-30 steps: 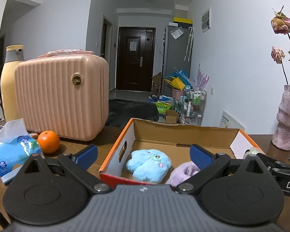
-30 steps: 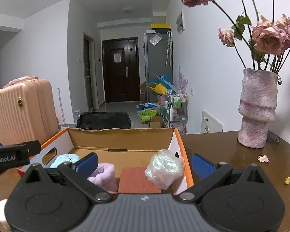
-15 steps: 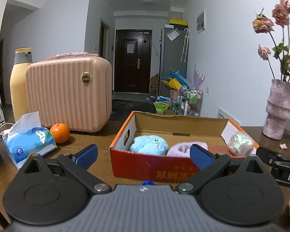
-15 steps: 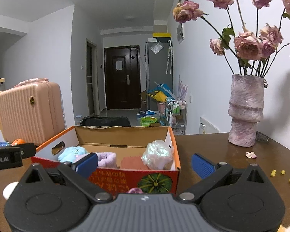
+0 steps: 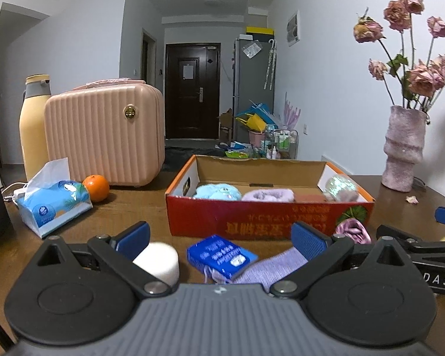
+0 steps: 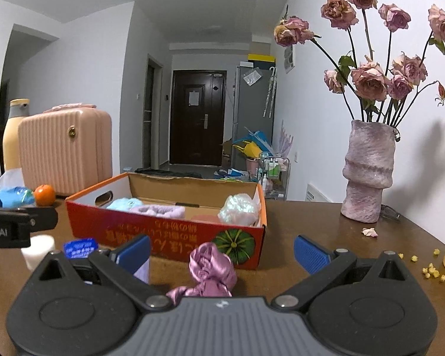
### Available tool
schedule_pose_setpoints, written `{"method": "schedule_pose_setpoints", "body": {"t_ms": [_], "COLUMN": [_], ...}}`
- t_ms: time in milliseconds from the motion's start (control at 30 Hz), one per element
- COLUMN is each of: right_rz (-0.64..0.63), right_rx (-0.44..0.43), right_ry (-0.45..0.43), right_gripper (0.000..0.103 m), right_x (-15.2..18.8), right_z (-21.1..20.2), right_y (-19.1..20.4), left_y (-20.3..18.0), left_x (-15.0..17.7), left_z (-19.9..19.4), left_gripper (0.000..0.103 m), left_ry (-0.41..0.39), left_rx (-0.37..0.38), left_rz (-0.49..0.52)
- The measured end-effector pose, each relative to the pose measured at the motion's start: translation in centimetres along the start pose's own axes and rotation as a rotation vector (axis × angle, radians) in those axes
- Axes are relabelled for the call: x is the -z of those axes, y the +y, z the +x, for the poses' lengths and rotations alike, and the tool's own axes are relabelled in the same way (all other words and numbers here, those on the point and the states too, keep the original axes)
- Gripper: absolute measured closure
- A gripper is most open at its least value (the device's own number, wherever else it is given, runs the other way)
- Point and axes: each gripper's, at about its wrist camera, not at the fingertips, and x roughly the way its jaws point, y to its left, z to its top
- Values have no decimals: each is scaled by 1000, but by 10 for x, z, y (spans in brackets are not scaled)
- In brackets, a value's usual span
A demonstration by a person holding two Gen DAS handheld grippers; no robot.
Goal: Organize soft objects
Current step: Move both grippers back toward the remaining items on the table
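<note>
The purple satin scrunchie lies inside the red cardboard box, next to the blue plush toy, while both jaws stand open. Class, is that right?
Not quite. The purple satin scrunchie lies on the table in front of the red cardboard box, outside it, as the right wrist view shows. The blue plush toy is in the box, and both sets of jaws do stand open.

"DAS" on right gripper (image 5: 436, 279); "bot.AI" on left gripper (image 6: 3, 231).

We hold our left gripper (image 5: 221, 238) and right gripper (image 6: 221, 250) level, both pointing toward twelve o'clock, jaws spread wide apart and gripping nothing.
</note>
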Motion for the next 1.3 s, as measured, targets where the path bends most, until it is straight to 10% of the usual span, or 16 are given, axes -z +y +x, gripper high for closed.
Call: {"method": "schedule_pose_setpoints", "body": {"t_ms": [1300], "right_rz": [-22], "right_rx": [130], "right_ry": [114], "right_gripper": [0], "right_x": [38], "right_z": [-26], "right_y": [-114], "left_y": [-50], "left_x": [33], "left_z": [-3], "left_gripper": [0], "left_ry": [147], "left_rx": [68], "left_rz": [71]}}
